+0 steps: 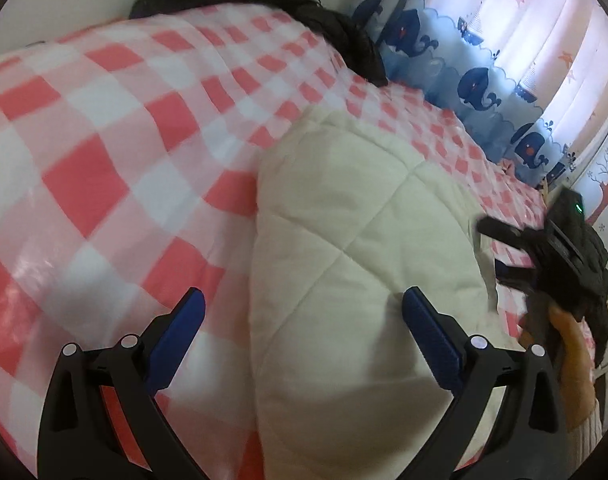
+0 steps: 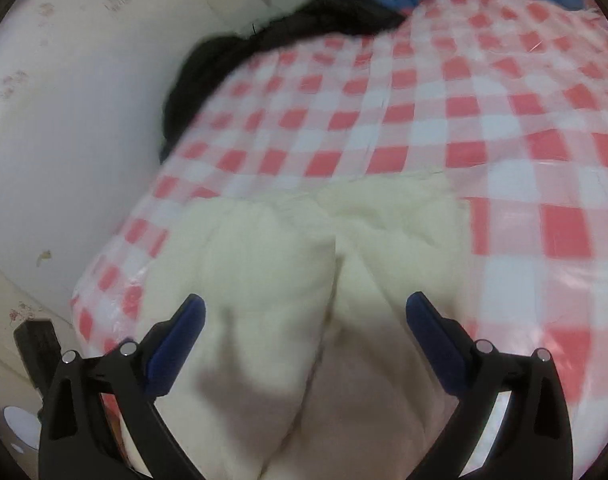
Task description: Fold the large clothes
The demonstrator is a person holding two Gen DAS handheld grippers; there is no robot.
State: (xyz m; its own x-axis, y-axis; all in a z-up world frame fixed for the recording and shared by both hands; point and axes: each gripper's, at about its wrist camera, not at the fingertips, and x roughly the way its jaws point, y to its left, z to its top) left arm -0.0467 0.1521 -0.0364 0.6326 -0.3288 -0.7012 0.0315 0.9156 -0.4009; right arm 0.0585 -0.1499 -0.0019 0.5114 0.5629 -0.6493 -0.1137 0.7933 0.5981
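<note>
A cream quilted padded garment [image 1: 343, 240] lies folded in a thick bundle on a bed with a pink and white checked cover [image 1: 104, 140]. My left gripper [image 1: 304, 304] is open and empty, just above the garment's left edge. The right gripper [image 1: 503, 252] shows at the far right of the left wrist view, open beside the garment's right edge, held by a hand. In the right wrist view the garment [image 2: 284, 280] lies below my open right gripper [image 2: 305, 306], with a deep fold down its middle.
A dark garment [image 1: 304, 12] is piled at the far edge of the bed, also in the right wrist view [image 2: 244, 56]. A white wall [image 2: 64, 120] runs along one side. Blue whale-print curtains [image 1: 463, 72] hang beyond the bed.
</note>
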